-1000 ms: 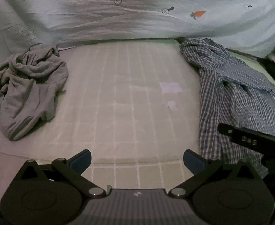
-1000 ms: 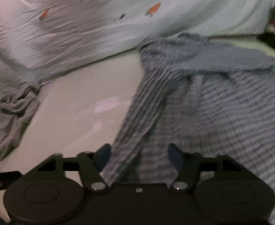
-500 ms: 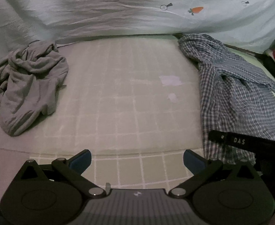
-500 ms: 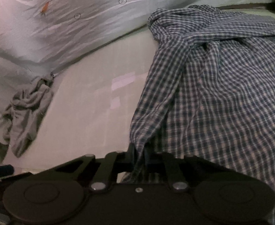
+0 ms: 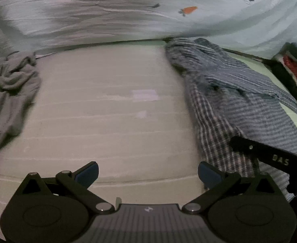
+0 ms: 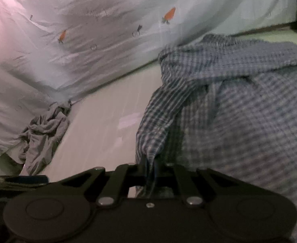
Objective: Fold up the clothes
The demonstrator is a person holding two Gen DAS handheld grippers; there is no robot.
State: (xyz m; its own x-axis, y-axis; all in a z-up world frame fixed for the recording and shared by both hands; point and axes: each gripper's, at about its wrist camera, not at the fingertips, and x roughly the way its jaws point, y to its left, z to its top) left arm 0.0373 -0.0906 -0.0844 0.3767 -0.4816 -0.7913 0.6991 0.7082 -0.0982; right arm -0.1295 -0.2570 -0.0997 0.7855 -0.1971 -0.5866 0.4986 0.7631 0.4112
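— Which step is this, would you say?

— The start, I'd judge: picking up the checked shirt (image 6: 239, 111) to lay it out. It lies rumpled on the right side of the bed (image 5: 108, 121), with a grey garment (image 5: 6, 93) heaped well apart on the left.

— And the tools?

— The right tool (image 6: 150, 168) is clenched on a bunched edge of the shirt. The left tool (image 5: 147, 172) is released, its jaws wide apart, holding and touching nothing, just beside the shirt's near hem.

— Next?

— Probably the free tool needs a second edge, so the cloth can be spread flat.
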